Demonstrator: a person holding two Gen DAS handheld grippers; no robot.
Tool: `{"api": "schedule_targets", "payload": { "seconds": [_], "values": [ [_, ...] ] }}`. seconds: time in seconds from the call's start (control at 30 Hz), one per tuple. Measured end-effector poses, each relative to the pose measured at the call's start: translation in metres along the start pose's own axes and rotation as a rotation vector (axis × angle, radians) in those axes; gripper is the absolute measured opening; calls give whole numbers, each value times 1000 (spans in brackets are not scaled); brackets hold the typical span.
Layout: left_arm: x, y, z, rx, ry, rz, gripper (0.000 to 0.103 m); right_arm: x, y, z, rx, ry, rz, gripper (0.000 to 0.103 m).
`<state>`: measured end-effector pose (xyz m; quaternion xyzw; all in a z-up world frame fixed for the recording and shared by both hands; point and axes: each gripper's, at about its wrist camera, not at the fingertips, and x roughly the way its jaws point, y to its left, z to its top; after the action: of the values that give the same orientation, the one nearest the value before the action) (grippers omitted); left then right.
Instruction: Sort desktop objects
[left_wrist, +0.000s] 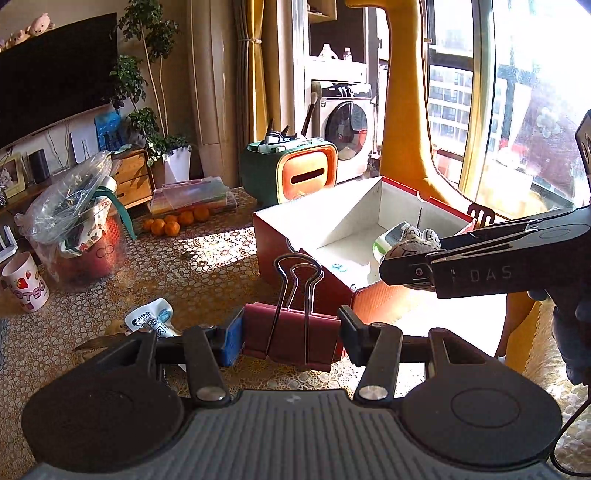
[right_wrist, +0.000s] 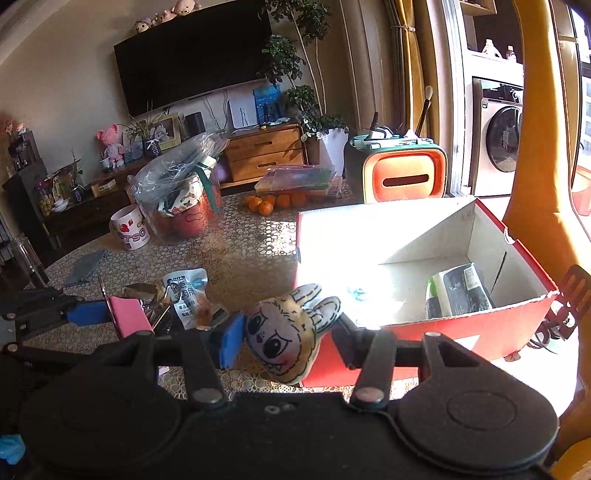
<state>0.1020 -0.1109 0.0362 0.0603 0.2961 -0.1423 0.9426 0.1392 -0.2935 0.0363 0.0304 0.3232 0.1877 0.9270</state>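
My left gripper (left_wrist: 291, 338) is shut on a pink-red binder clip (left_wrist: 291, 334), held just in front of the red box's (left_wrist: 306, 258) near corner; the clip also shows in the right wrist view (right_wrist: 129, 315). My right gripper (right_wrist: 286, 336) is shut on a small plush rabbit-face toy (right_wrist: 291, 328), held at the box's (right_wrist: 424, 339) near left corner. In the left wrist view the toy (left_wrist: 410, 247) hangs over the box's near rim. Inside the box lie a white-green pack (right_wrist: 458, 291) and a small blue item (right_wrist: 356, 293).
A snack packet (right_wrist: 186, 295) and a metal tool (left_wrist: 98, 343) lie on the patterned table. Further back stand a mug (right_wrist: 131, 229), a plastic bag of goods (right_wrist: 177, 192), oranges (right_wrist: 275, 203), a stack of flat cases (right_wrist: 299, 179) and an orange-green organiser (right_wrist: 402, 177).
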Motion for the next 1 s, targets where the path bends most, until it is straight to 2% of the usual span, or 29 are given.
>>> {"api": "schedule_targets", "payload": {
  "seconds": [0.33,0.73,1.0],
  "values": [
    [35,-20,32,39,32,-20,52,-1,-44,9,8,-26,-44,51],
    [97,-41,76,99,107,-23,52,17,-91,29,5,-33,-91,51],
    [144,-49,100,101,183,-35,52,49,-117,40,3,15,-81,51]
  ]
}}
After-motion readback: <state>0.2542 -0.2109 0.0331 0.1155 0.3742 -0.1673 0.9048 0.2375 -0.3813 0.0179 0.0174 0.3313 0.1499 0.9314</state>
